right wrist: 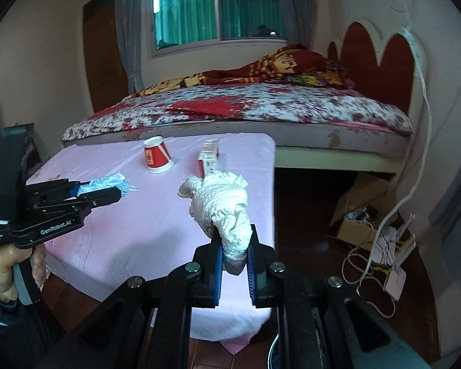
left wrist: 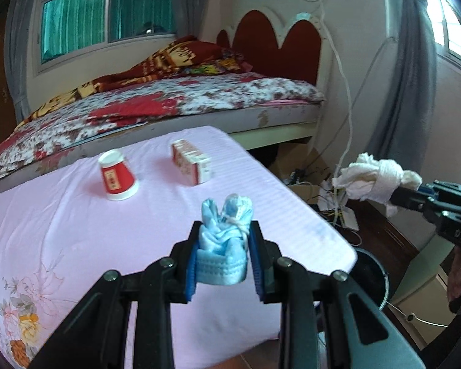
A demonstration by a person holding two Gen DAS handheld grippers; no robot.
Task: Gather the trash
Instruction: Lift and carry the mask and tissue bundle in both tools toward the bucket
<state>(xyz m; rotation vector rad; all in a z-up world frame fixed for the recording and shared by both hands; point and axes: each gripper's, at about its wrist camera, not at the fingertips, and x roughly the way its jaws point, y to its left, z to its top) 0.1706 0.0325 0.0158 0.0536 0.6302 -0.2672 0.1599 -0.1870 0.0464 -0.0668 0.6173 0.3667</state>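
Note:
My left gripper (left wrist: 225, 240) is shut on a crumpled blue face mask (left wrist: 224, 246) and holds it just above the pink-covered table (left wrist: 76, 246). It also shows in the right wrist view (right wrist: 104, 189). My right gripper (right wrist: 234, 246) is shut on a wad of white tissue (right wrist: 227, 209), held off the table's right edge; the tissue also shows in the left wrist view (left wrist: 375, 181). A red paper cup (left wrist: 117, 174) stands upside down and a red-and-white small box (left wrist: 191, 162) lies beside it at the table's far side.
A bed (left wrist: 169, 101) with a floral cover stands behind the table. A dark round bin (left wrist: 372, 279) sits on the floor right of the table. Cardboard boxes, cables and a white router (right wrist: 393, 276) clutter the floor by the wall.

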